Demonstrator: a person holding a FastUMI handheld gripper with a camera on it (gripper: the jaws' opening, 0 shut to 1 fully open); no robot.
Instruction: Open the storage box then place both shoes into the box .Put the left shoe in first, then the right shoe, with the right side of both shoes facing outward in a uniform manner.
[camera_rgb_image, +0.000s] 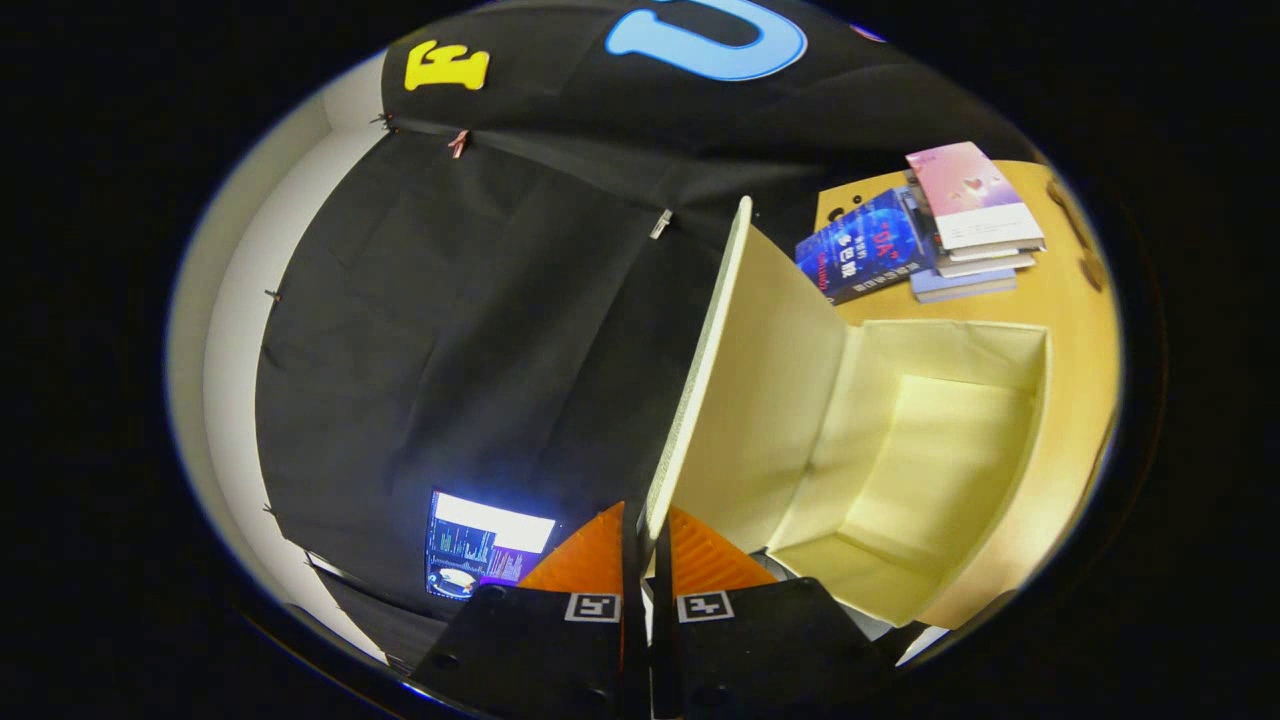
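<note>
Gripper (645, 545) fingers were pinched on the lid (700, 370) edge, holding it raised over the empty box (940, 470) on the table (1075, 330). Opening seemed nearly done; next, release and fetch the left shoe.

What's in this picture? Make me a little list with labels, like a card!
fingers: gripper shut on the box lid's edge
box lid: swung open, standing up between the fingers
storage box: open, nothing visible inside
table: wooden, box rests on it
books: stacked beyond the box
screen: lit, beside the fingers
shoes: none seen here
</note>
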